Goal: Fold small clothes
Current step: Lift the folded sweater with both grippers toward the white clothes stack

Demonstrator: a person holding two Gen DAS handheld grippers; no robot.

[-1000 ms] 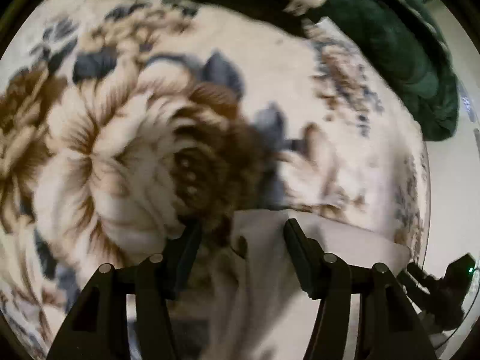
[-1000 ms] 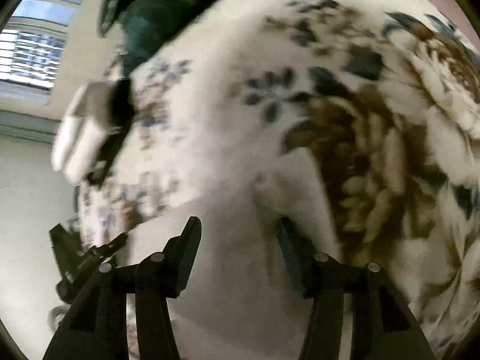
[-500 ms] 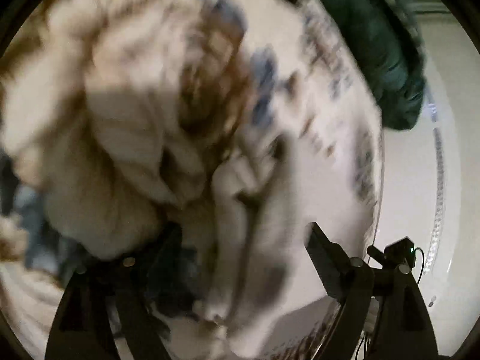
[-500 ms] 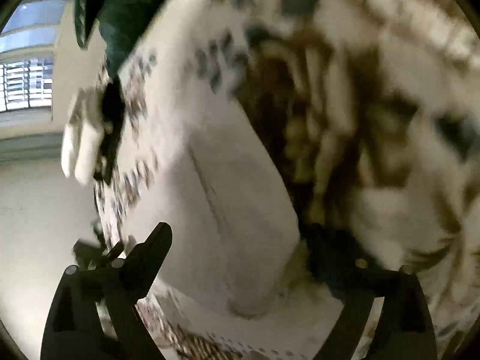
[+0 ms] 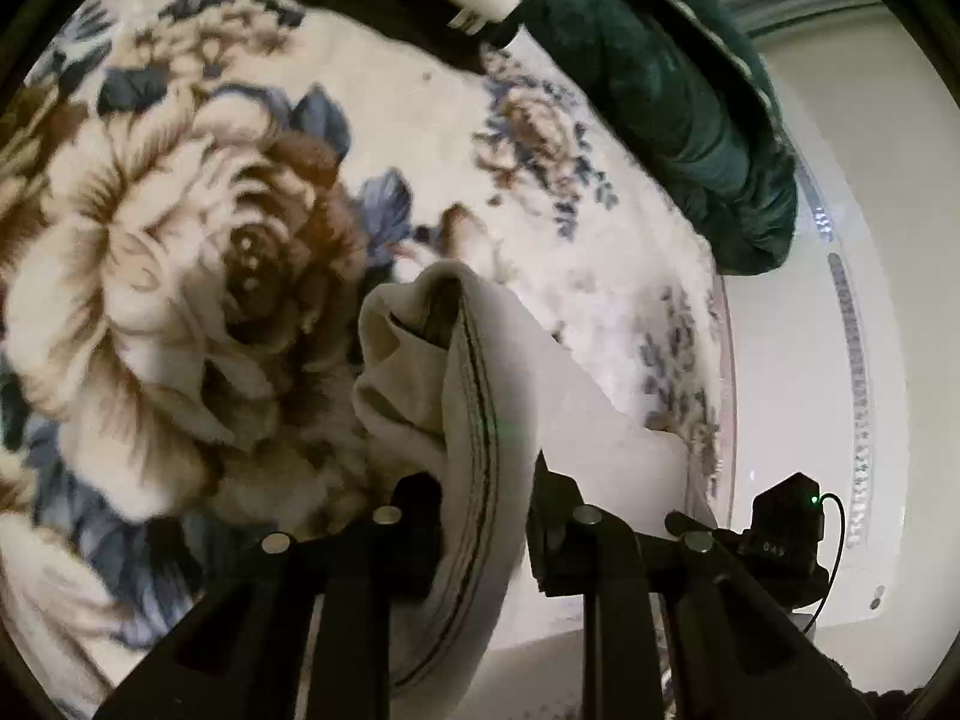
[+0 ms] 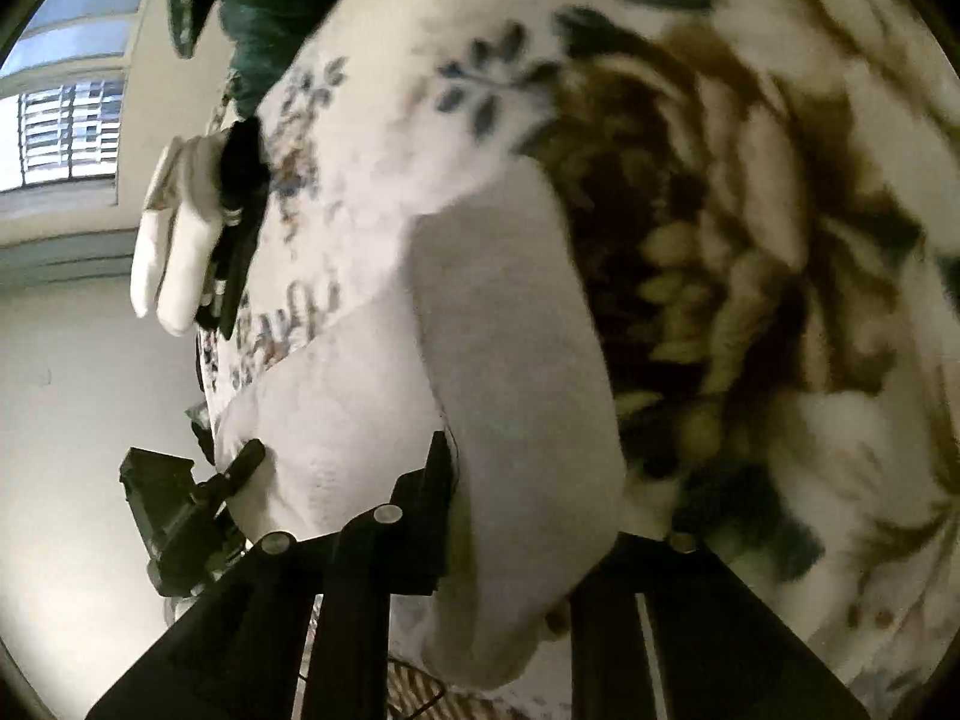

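A small pale grey-white garment (image 5: pixel 474 396) lies on a floral blanket (image 5: pixel 180 228). My left gripper (image 5: pixel 486 516) is shut on its banded hem, which stands bunched up between the fingers. In the right wrist view my right gripper (image 6: pixel 516 516) is shut on another part of the same garment (image 6: pixel 510 360), which drapes over the right finger and hides it. The white-gloved other hand (image 6: pixel 180 228) with the left gripper shows at the left of that view.
A dark green pillow or throw (image 5: pixel 678 90) lies at the far edge of the blanket, also in the right wrist view (image 6: pixel 264 6). The bed edge (image 5: pixel 726 360) drops off beside a pale wall. A window with blinds (image 6: pixel 66 132) is beyond.
Both grippers were open around the garment and have now closed on it. The cloth has been lifted and bunched between the fingers.
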